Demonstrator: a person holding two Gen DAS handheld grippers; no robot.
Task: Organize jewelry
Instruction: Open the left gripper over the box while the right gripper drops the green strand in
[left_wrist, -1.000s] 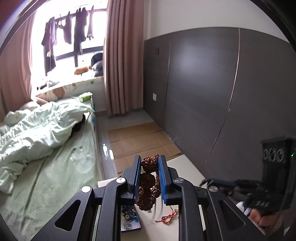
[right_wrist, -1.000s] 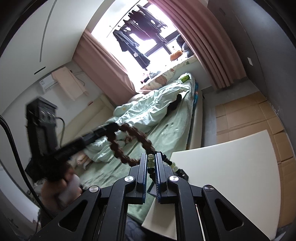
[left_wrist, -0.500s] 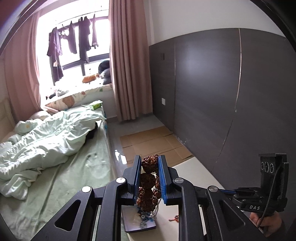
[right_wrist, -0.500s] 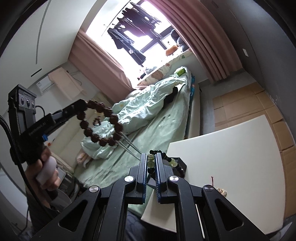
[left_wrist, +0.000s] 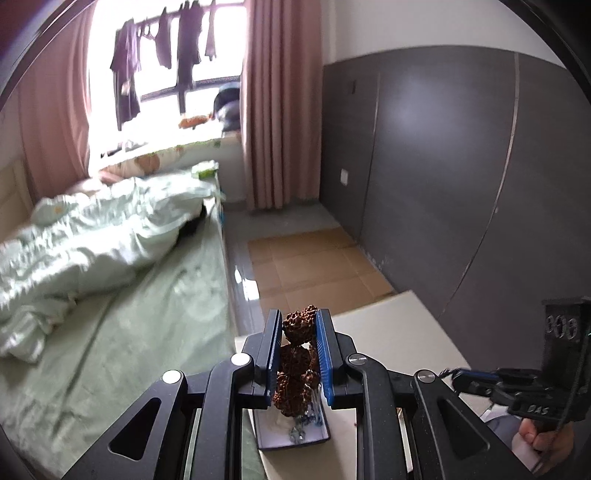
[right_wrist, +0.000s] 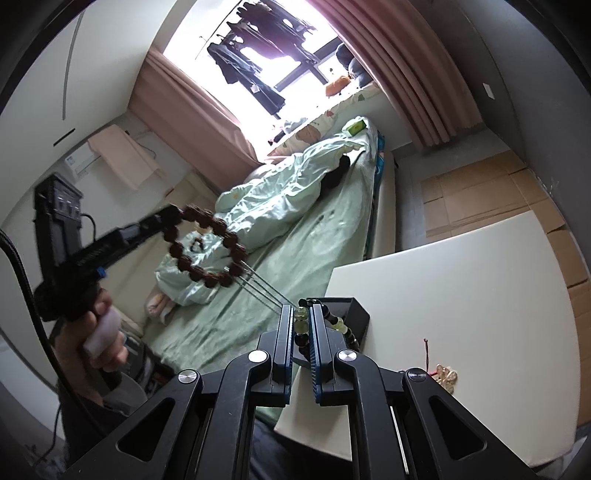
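My left gripper (left_wrist: 298, 326) is shut on a bracelet of knobbly brown beads (left_wrist: 295, 365), held high above a dark jewelry box (left_wrist: 291, 430) on the white table (left_wrist: 391, 332). In the right wrist view the same brown bracelet (right_wrist: 205, 251) hangs as a ring from the left gripper (right_wrist: 173, 216), with thin silver chains (right_wrist: 264, 291) stretched taut from it towards my right gripper (right_wrist: 303, 314). My right gripper is shut on a string of yellow-green and black beads (right_wrist: 338, 323), over the dark box (right_wrist: 347, 314).
A red string with a gold charm (right_wrist: 441, 371) lies on the white table (right_wrist: 461, 288). A bed with green bedding (left_wrist: 110, 266) stands left of the table. Cardboard (left_wrist: 317, 258) covers the floor by the dark wall panels (left_wrist: 461, 166).
The left gripper has lowered and turned a little with the brown bracelet. The right gripper has tilted, so the box and table show more. Both stay shut.
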